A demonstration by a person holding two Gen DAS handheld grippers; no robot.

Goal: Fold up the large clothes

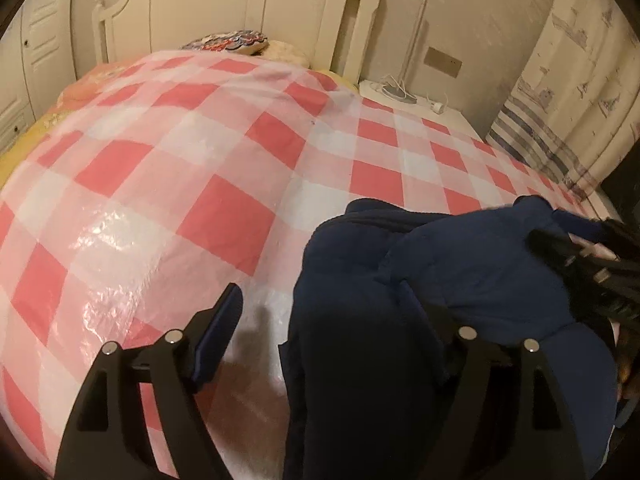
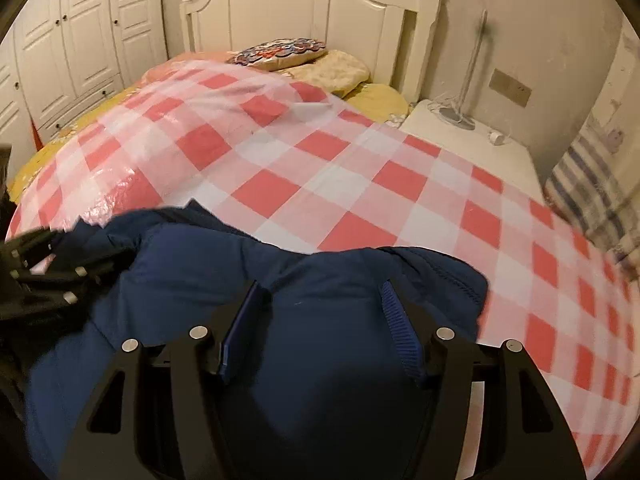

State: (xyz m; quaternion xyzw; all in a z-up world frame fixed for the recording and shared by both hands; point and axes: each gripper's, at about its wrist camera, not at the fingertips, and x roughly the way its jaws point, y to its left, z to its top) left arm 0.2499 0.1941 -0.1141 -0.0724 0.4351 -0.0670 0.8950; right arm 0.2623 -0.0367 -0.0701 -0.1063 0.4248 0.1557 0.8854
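Navy padded jacket (image 2: 304, 320) bunched, creased, lying at 6 o'clock on the pink-checked plastic sheet (image 2: 320, 184). Left gripper (image 1: 320, 320) spread wide, holding nothing. Right gripper (image 2: 320, 312) half-spread over fabric; grip unclear.

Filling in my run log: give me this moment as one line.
stage: folding | jacket: bunched on checked sheet | left gripper: open, straddling jacket edge | right gripper: jaws apart over jacket, grip unclear

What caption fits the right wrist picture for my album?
Right gripper poised with jaws apart over a navy garment on the pink checked bed cover.
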